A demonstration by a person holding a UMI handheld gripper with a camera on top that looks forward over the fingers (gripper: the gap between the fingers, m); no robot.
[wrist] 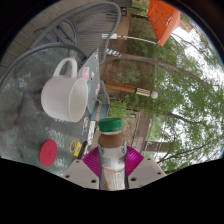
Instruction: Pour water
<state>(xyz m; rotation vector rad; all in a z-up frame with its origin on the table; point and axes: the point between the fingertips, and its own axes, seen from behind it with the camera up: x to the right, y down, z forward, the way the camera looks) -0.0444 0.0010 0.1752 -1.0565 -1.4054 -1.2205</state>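
Bottle (111, 150), with its green cap (111, 125) in place, stands between the two fingers of the gripper (112, 165). Both magenta pads (92, 160) appear to press against its sides, so the gripper is judged to be clamped on the bottle. The bottle's long axis runs straight ahead along the fingers, cap at the far end.

White mug (65, 97), the probable receiving vessel, rests on the glass table (25, 90) to the left of and beyond the bottle's cap, well apart from it. Its handle (66, 68) points to the far side and its opening faces roughly toward the gripper's right. A small red lid-like disc (48, 151) lies on the table near the left finger.

Controlling relation: the mug lies far-left of the bottle's mouth. Pouring would call for carrying the mouth leftward and forward over the mug's rim, then tilting the long axis down toward it. The cap seems to be on, which would block flow.
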